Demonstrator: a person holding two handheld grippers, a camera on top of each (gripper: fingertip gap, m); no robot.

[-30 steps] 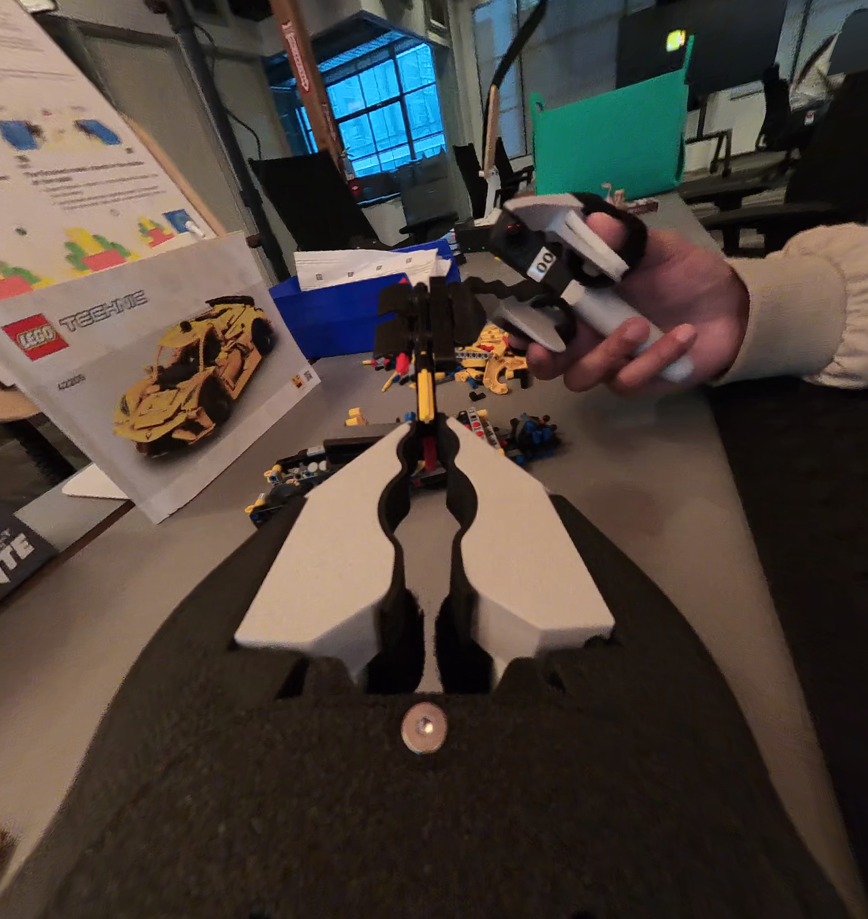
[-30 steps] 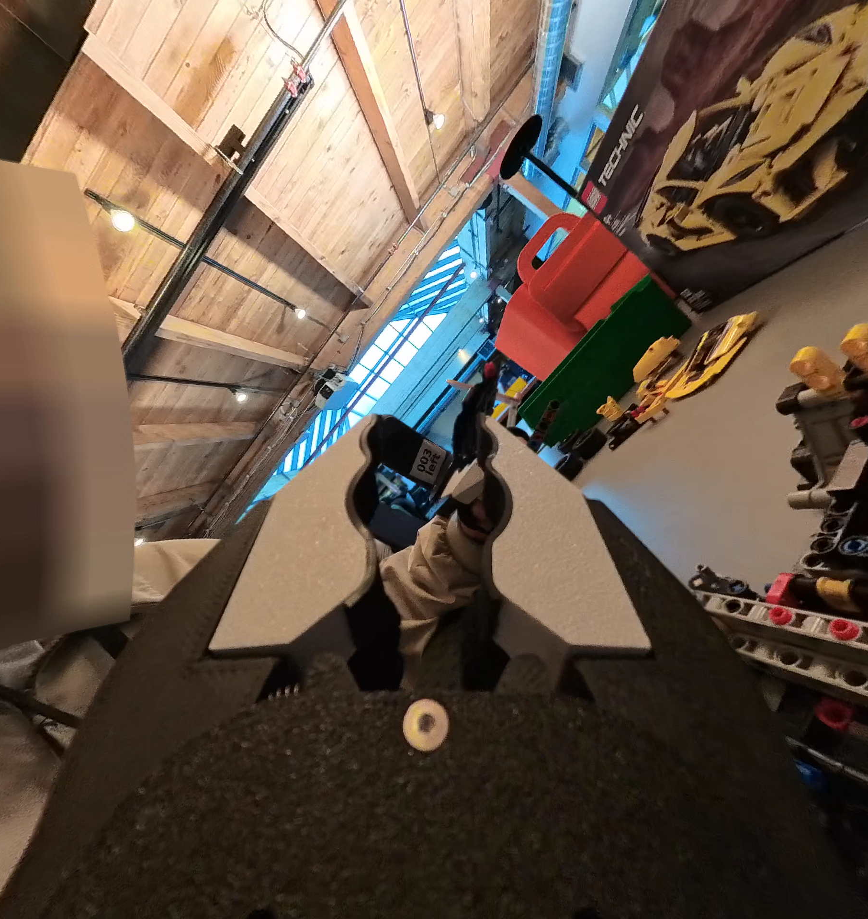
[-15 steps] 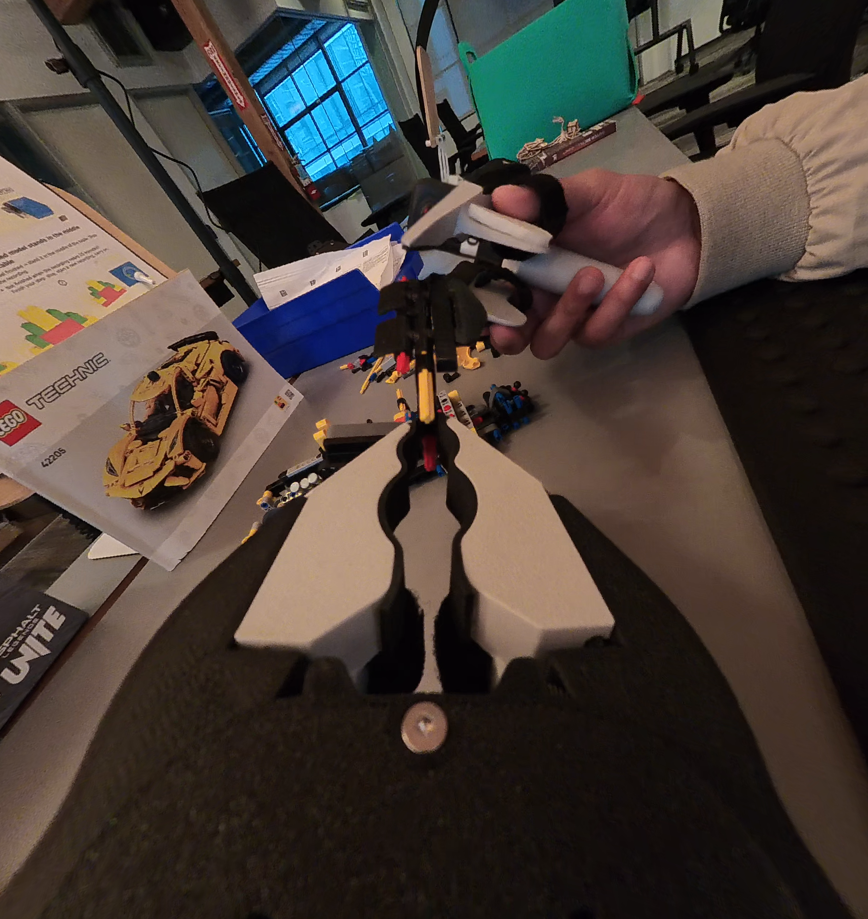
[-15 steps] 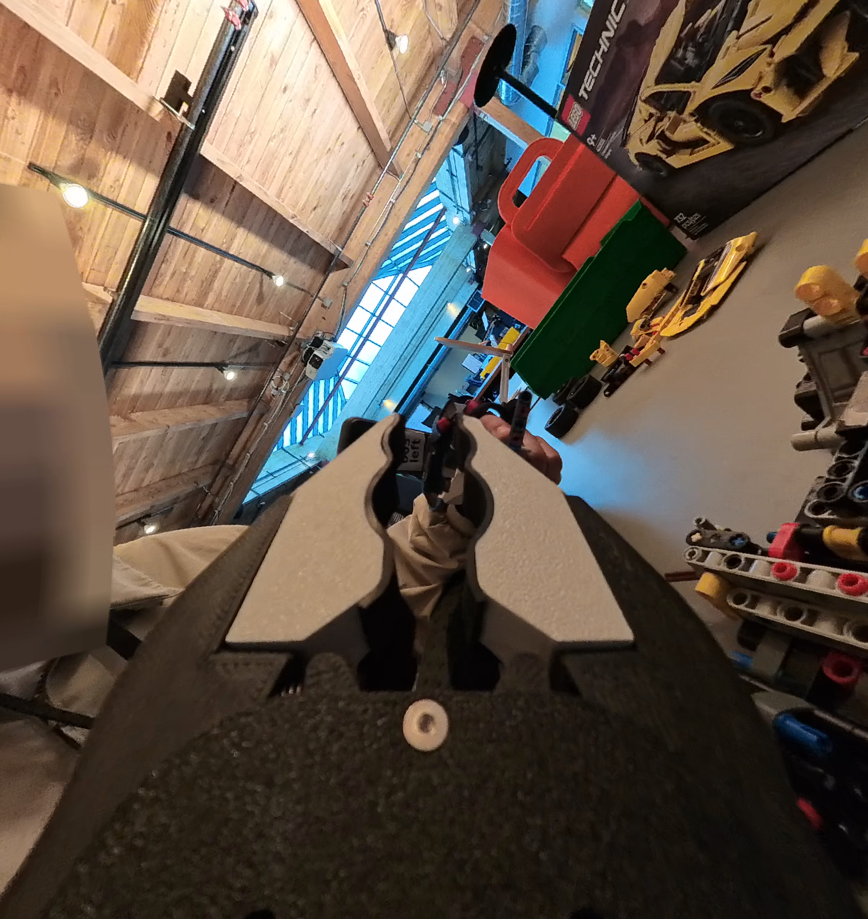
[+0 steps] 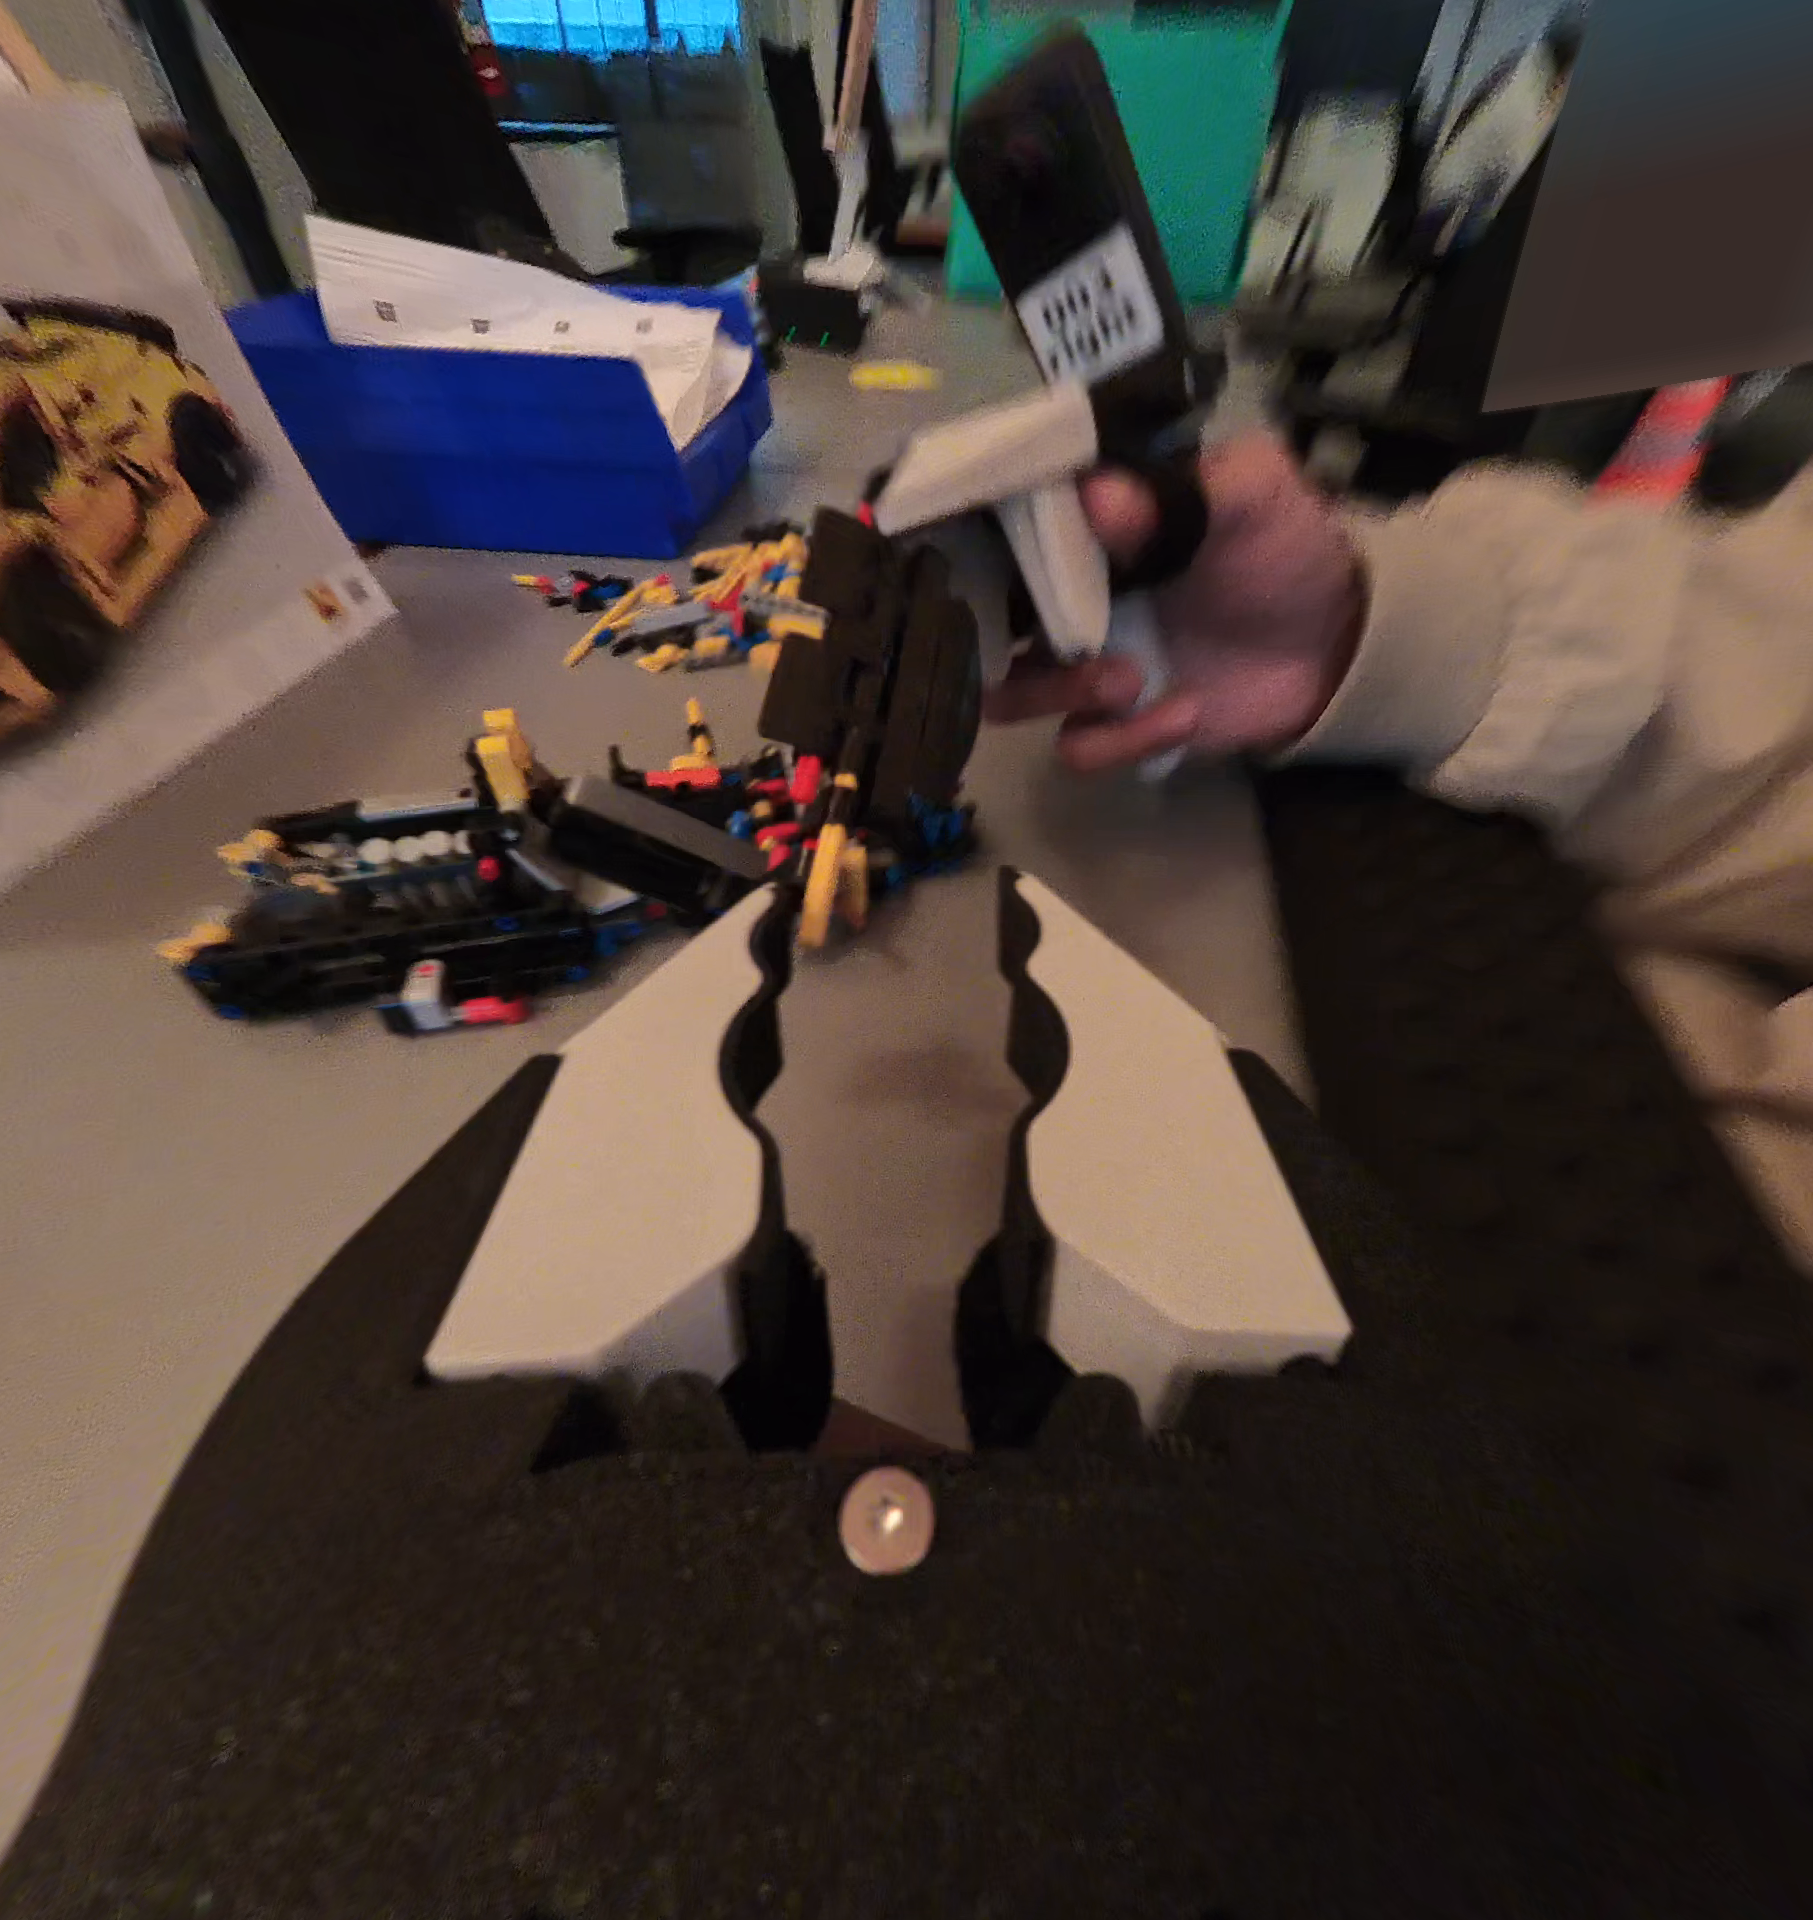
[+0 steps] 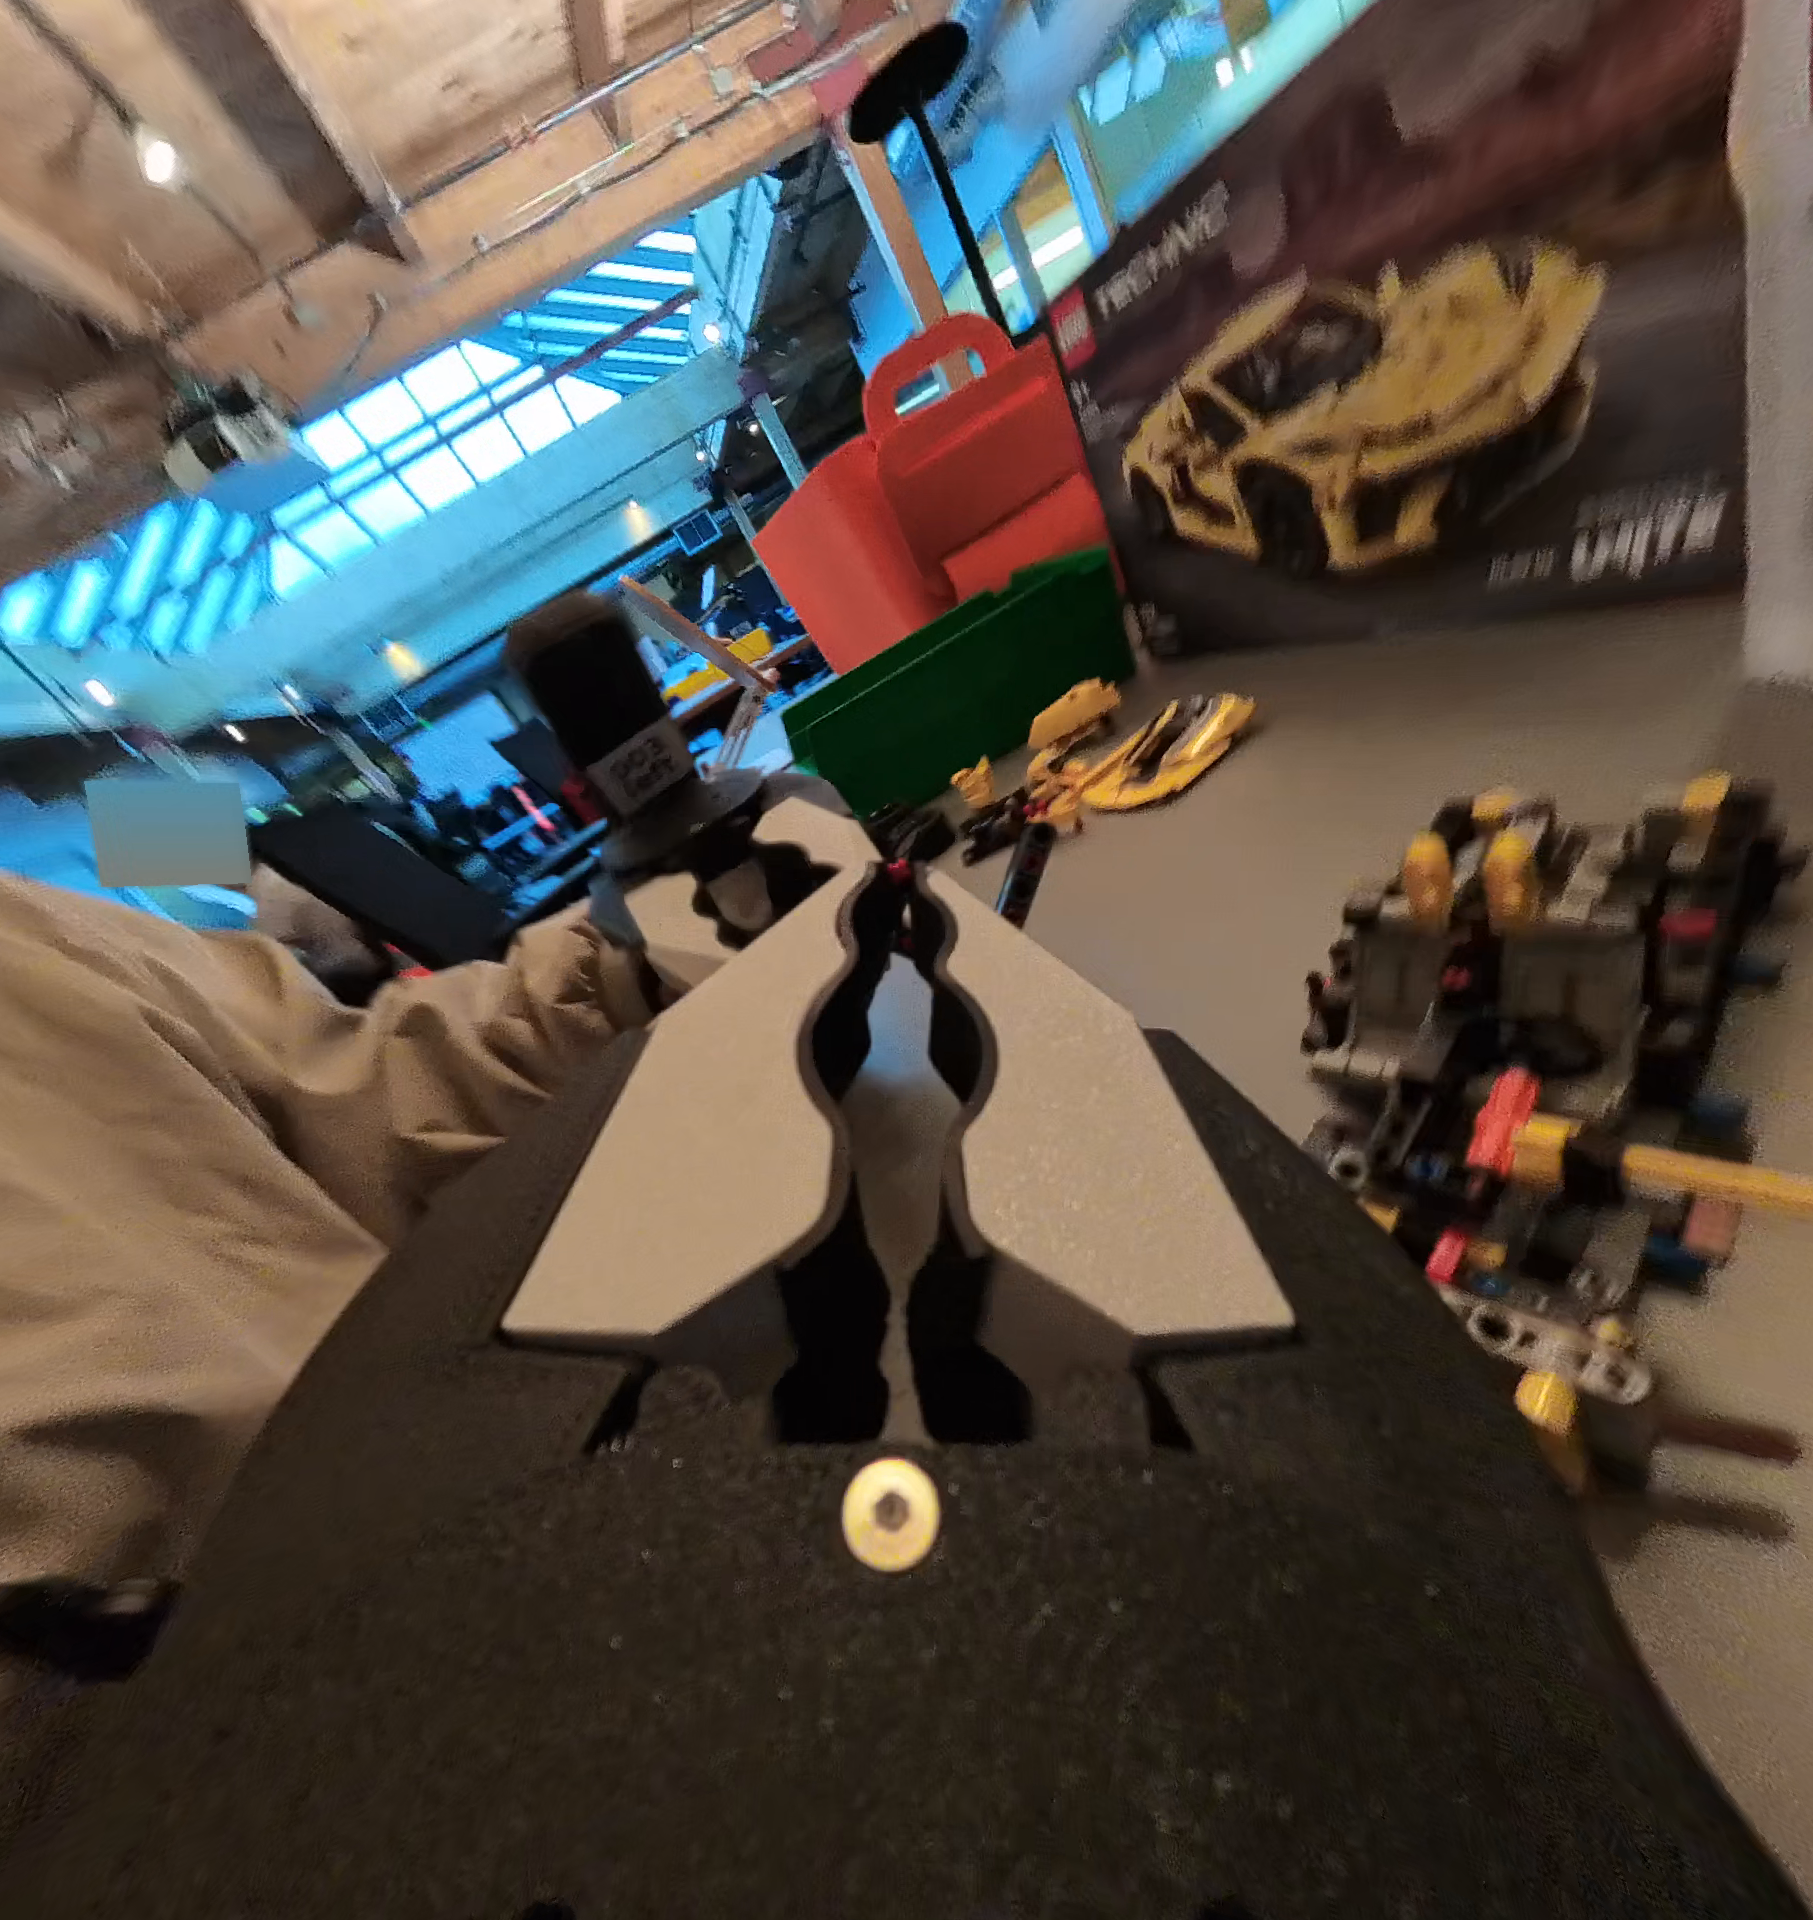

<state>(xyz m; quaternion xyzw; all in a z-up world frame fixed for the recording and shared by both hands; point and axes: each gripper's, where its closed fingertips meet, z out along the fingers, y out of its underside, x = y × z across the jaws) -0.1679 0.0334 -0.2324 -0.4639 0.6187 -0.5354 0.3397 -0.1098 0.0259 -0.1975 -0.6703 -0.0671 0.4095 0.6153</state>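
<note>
Left tool [image 5: 891, 894] sprung open since the earlier frame, now empty | black-yellow brick assembly [image 5: 860, 707] at its 12 o'clock, above grey surface [image 5: 102, 1143] | right tool [image 6: 899, 878] pinched on assembly's top; grip slim, best held square | half-built chassis [image 5: 393, 904] at 10 o'clock

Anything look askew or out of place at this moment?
The black and yellow brick assembly is tilted, pinched only at its top by the right gripper; the left gripper is open beside its lower end, not gripping. Loose bricks lie scattered on the table.
</note>
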